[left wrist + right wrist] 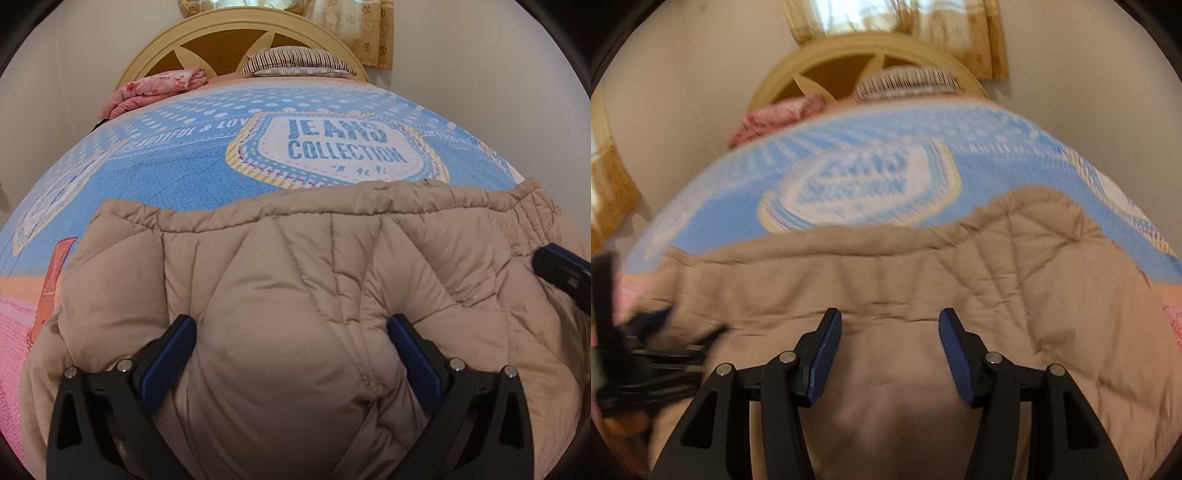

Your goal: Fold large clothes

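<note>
A beige quilted puffer jacket (295,266) lies on the bed, its gathered hem toward the headboard; it also fills the lower half of the right wrist view (923,273). My left gripper (291,325) is open, its blue-padded fingers (173,354) wide apart with a bulge of jacket fabric between them. My right gripper (890,321) is open, low over the jacket with nothing held. The right gripper's tip shows at the right edge of the left wrist view (561,269). The left gripper appears blurred at the left edge of the right wrist view (646,350).
The bed has a blue printed sheet (221,147) with a "JEANS COLLECTION" badge. A folded pink floral blanket (155,88) and a striped pillow (299,61) lie by the round wooden headboard (221,33). Walls stand on both sides, and curtains (354,26) hang behind.
</note>
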